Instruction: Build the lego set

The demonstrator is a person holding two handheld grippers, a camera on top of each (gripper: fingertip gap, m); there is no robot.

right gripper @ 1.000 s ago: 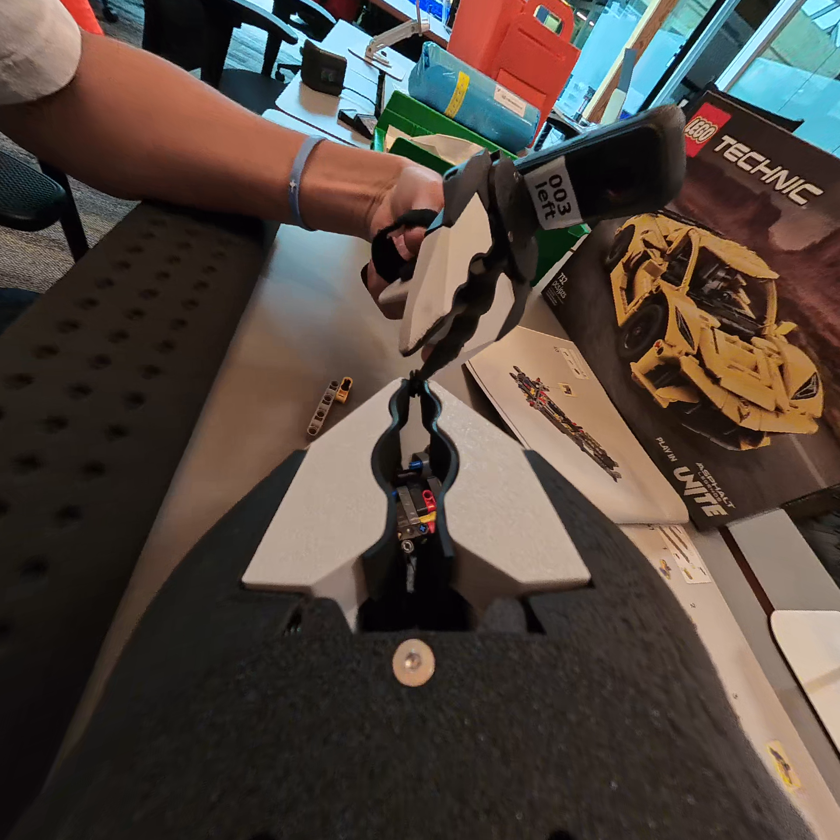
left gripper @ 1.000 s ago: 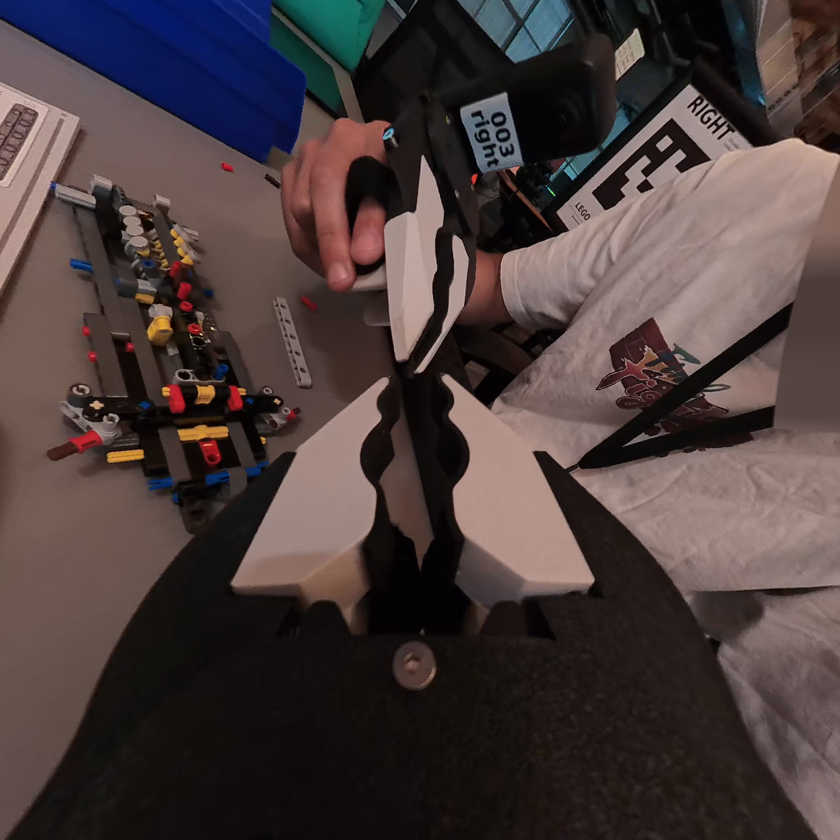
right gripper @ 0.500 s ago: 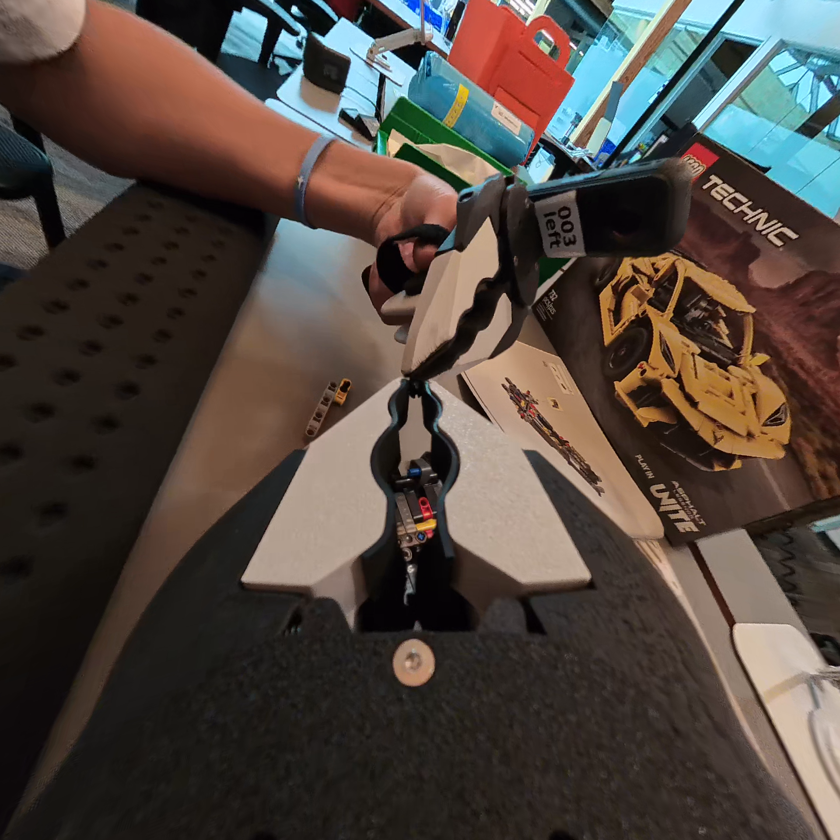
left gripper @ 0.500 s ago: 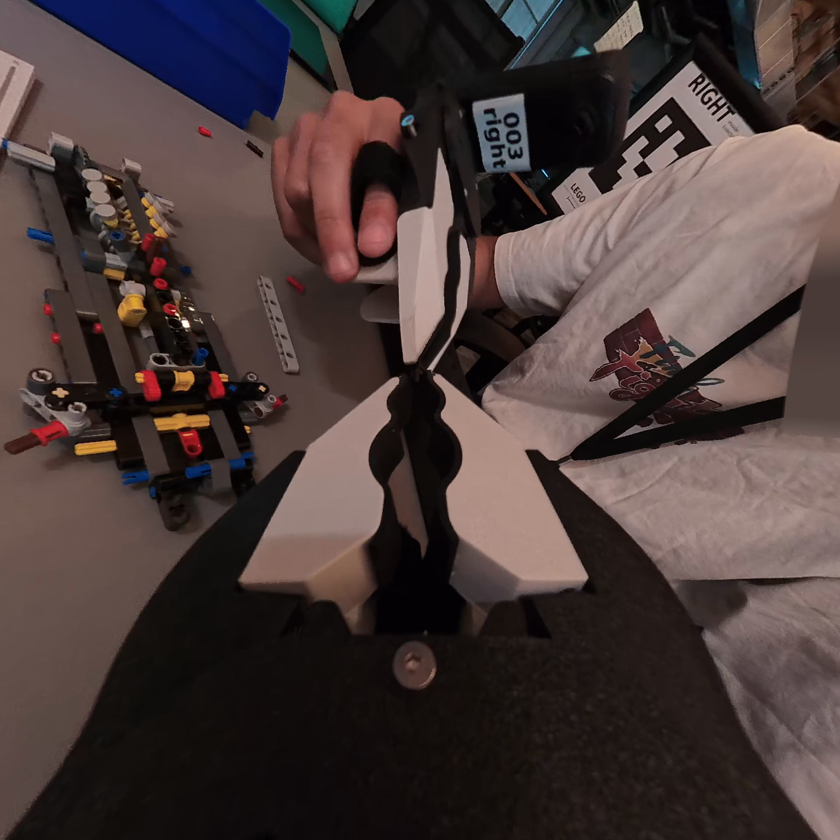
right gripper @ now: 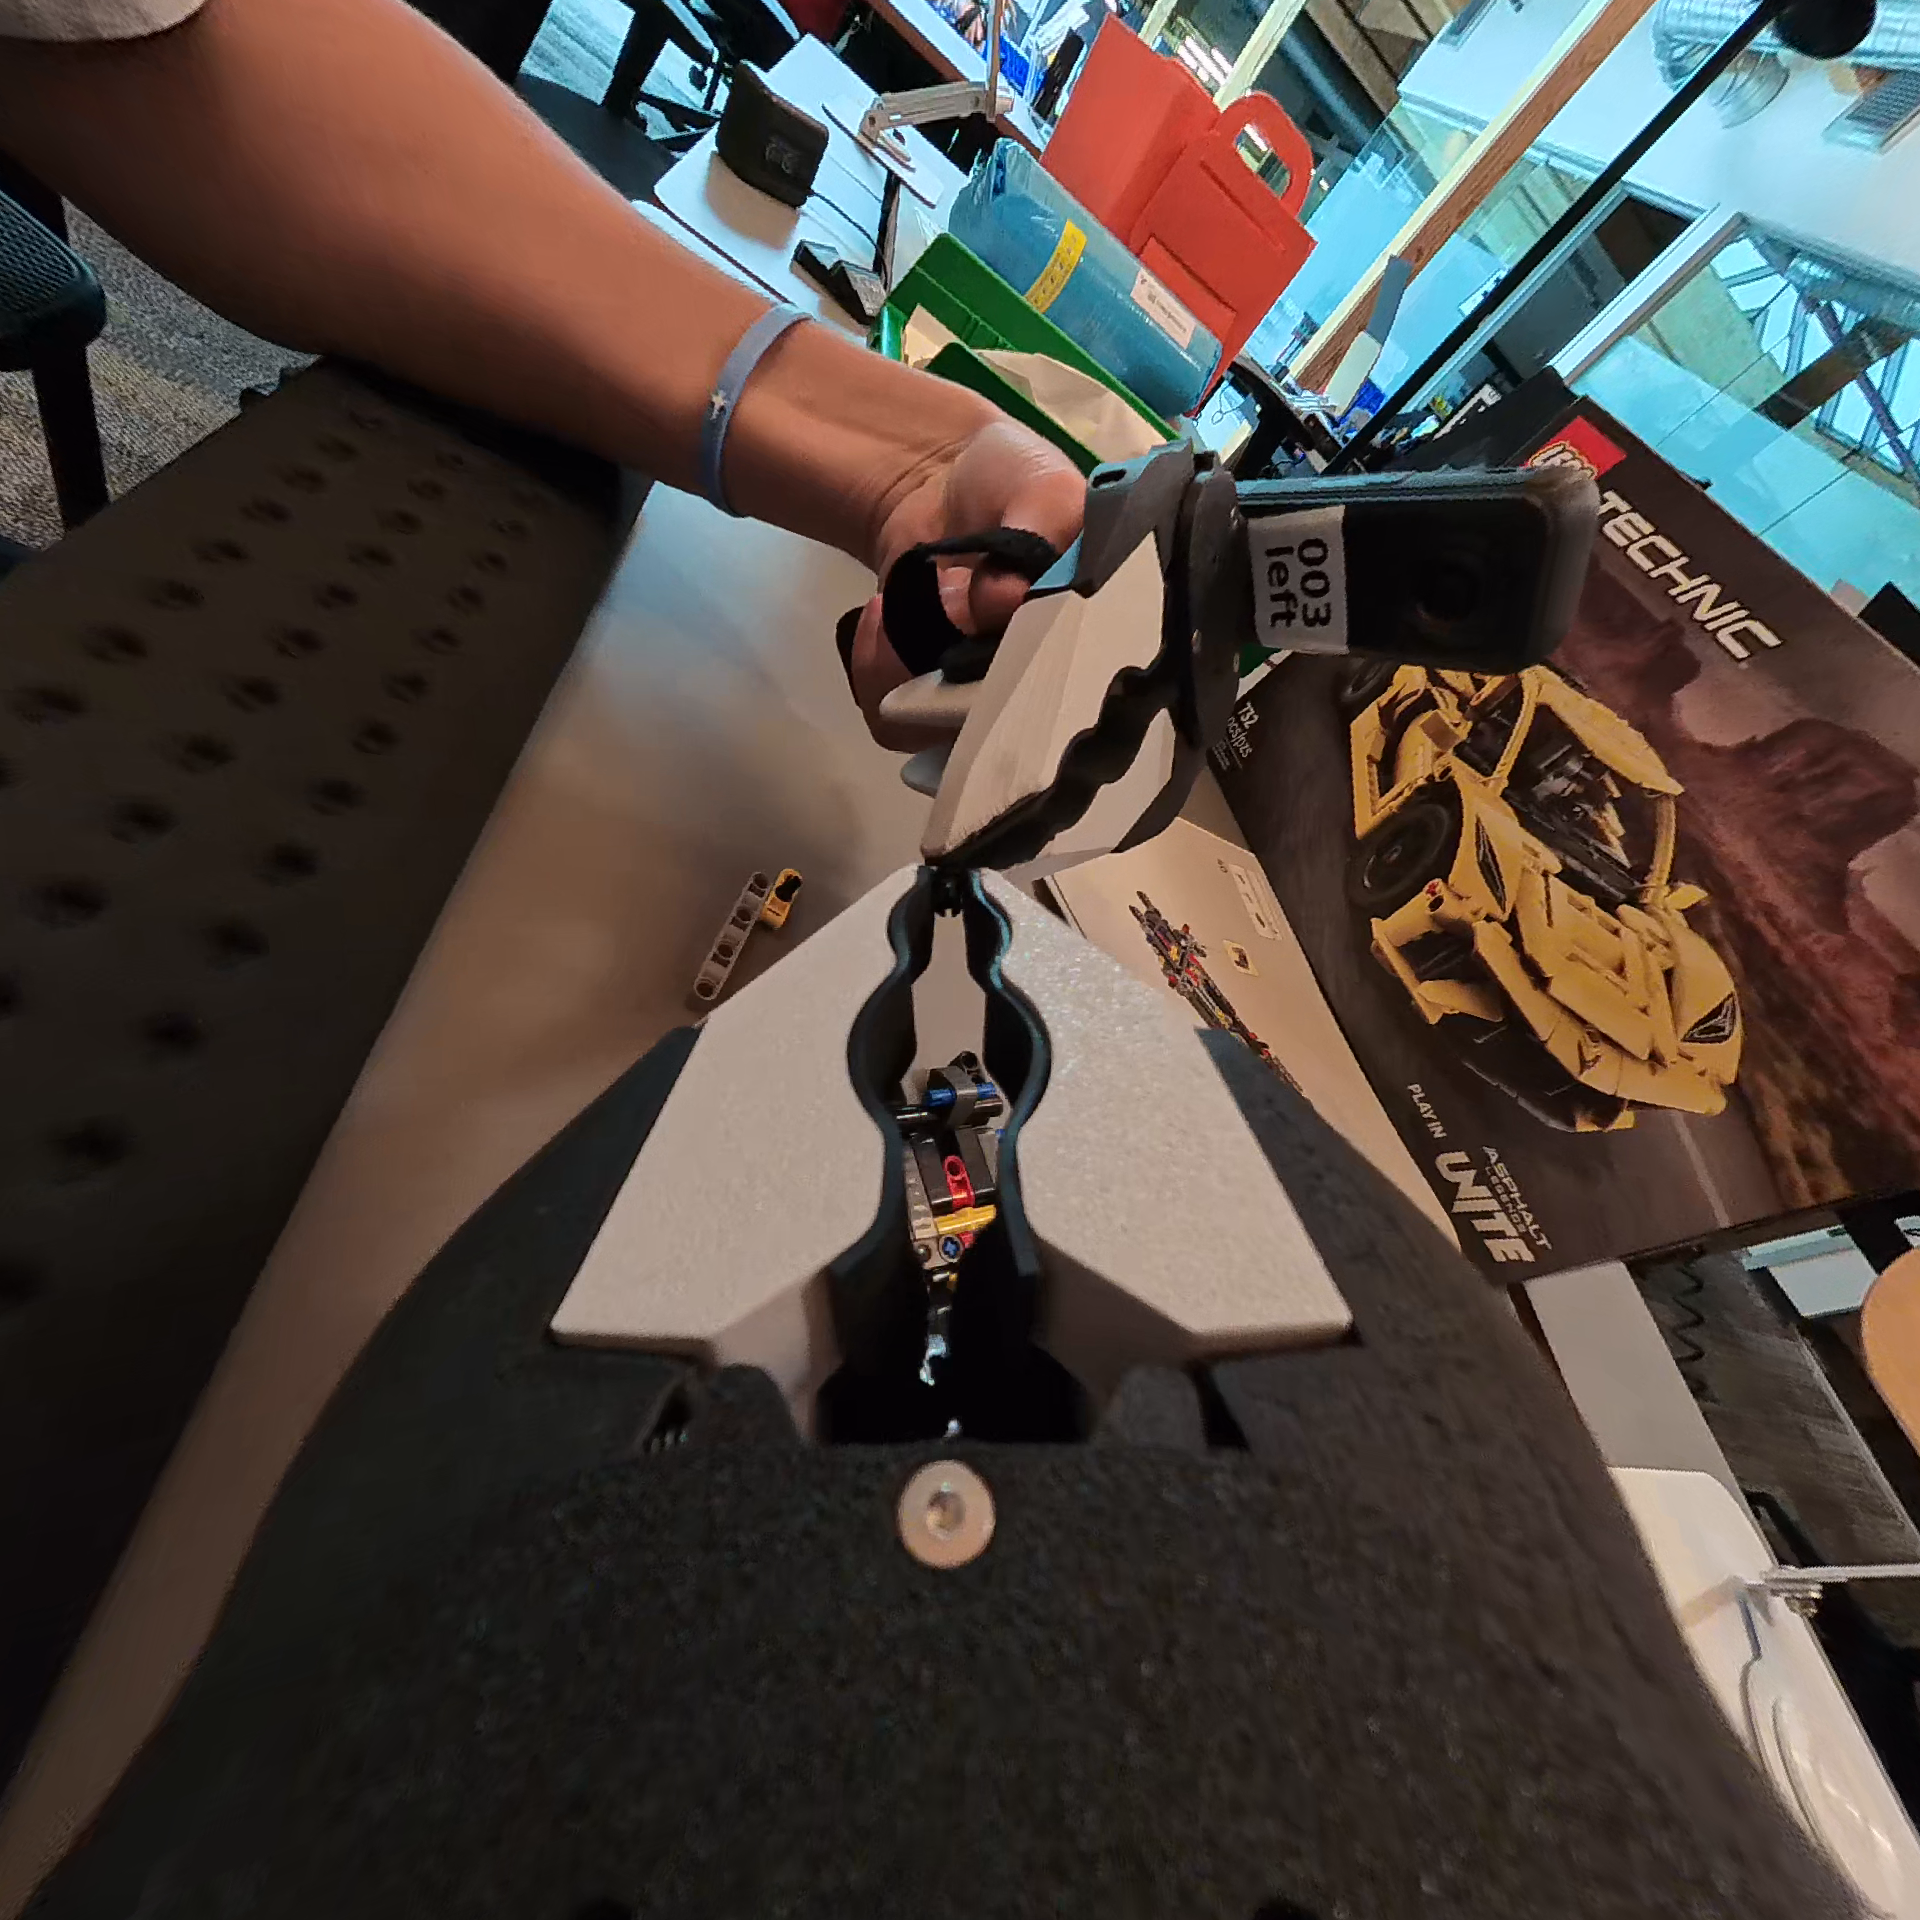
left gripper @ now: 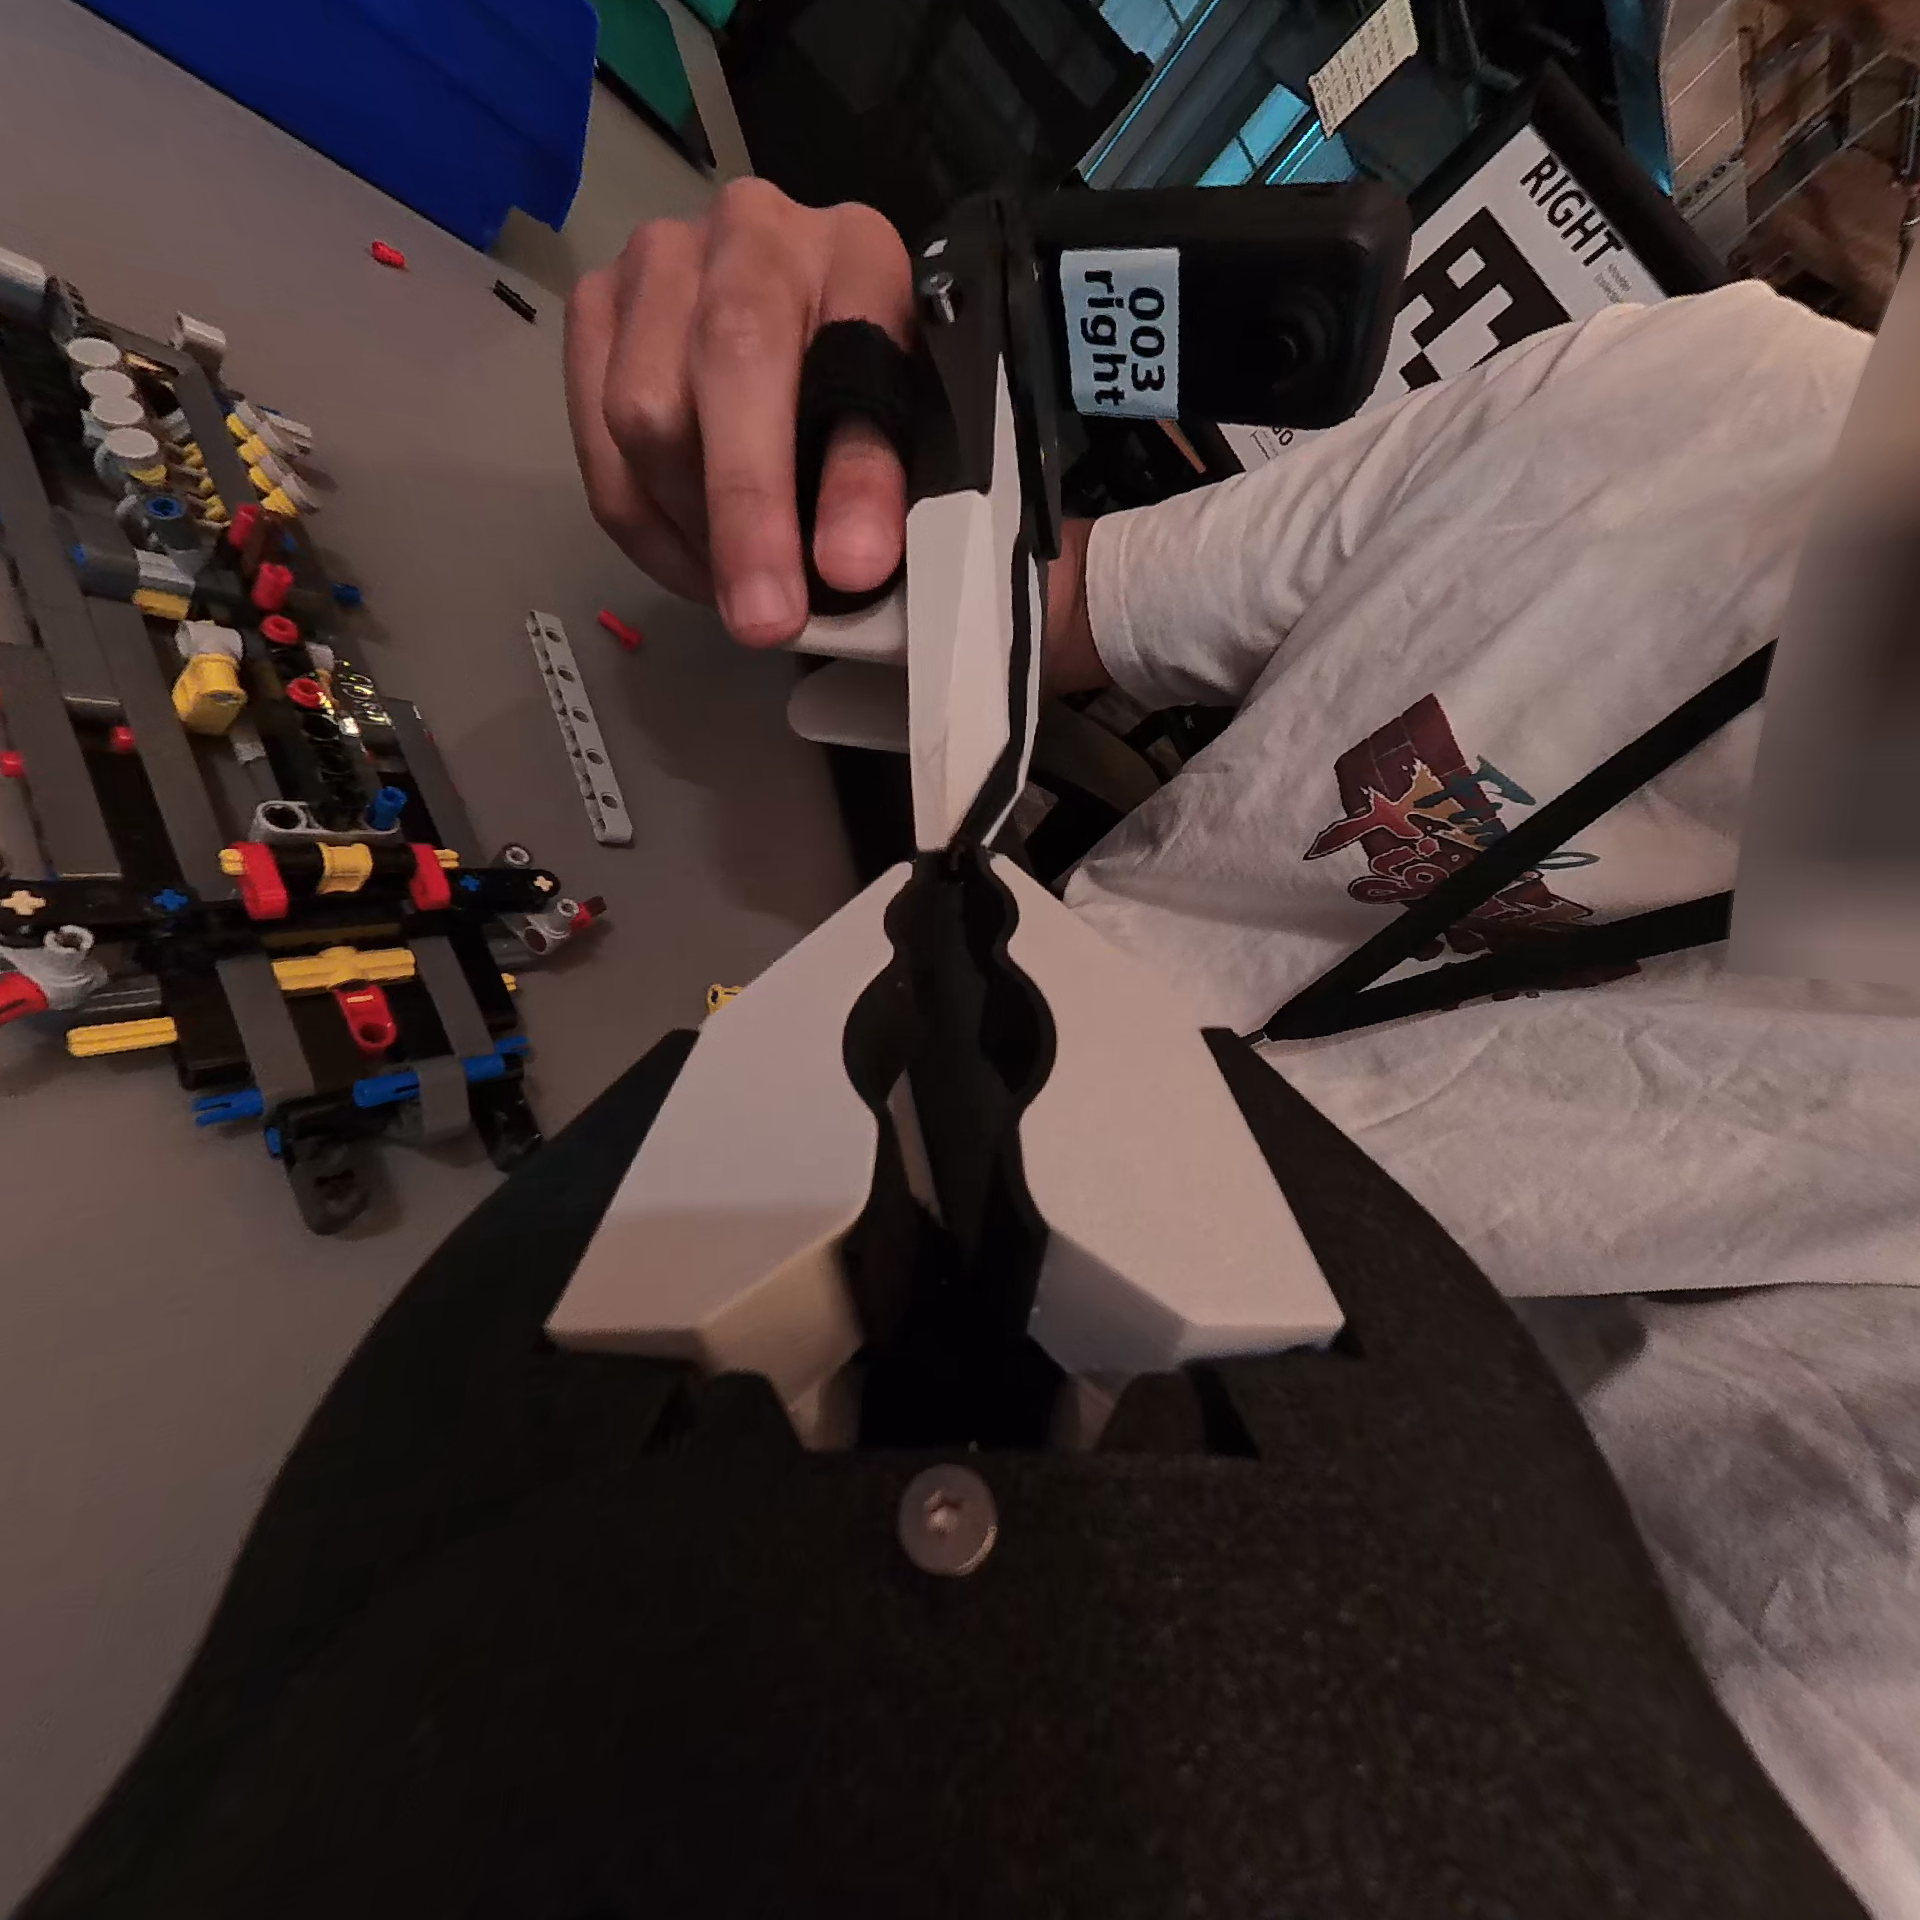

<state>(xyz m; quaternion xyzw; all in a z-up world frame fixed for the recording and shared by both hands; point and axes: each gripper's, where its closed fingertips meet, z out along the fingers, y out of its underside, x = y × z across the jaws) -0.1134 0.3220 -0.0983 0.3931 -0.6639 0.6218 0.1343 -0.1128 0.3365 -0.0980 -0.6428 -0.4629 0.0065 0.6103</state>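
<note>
My left gripper [left gripper: 951, 864] and right gripper [right gripper: 948, 894] meet tip to tip in the air above the table's near edge. Both are shut, and a small dark piece [right gripper: 948, 900] is pinched where the tips touch; its shape is hidden. The right gripper also shows in the left wrist view [left gripper: 961, 831], held by a hand from above. The left gripper also shows in the right wrist view [right gripper: 940, 857]. The partly built chassis [left gripper: 260, 831], black and grey with red, yellow and blue pins, lies on the grey table [left gripper: 156, 1351] to the left. It also shows through the right fingers' gap [right gripper: 951, 1174].
A loose grey beam [left gripper: 582, 727], a red pin [left gripper: 618, 629] and a small yellow part [left gripper: 722, 995] lie by the chassis. A grey beam with a yellow part [right gripper: 743, 935], the instruction booklet [right gripper: 1174, 935] and the set's box [right gripper: 1558, 883] lie on the table. A blue bin [left gripper: 364, 104] stands behind. Less than 4 cm separates the two grippers' tips.
Both grippers stay tip to tip and shut. The pair has turned a little: the chassis has slid left in the left wrist view, and the left gripper lies flatter in the right wrist view.
</note>
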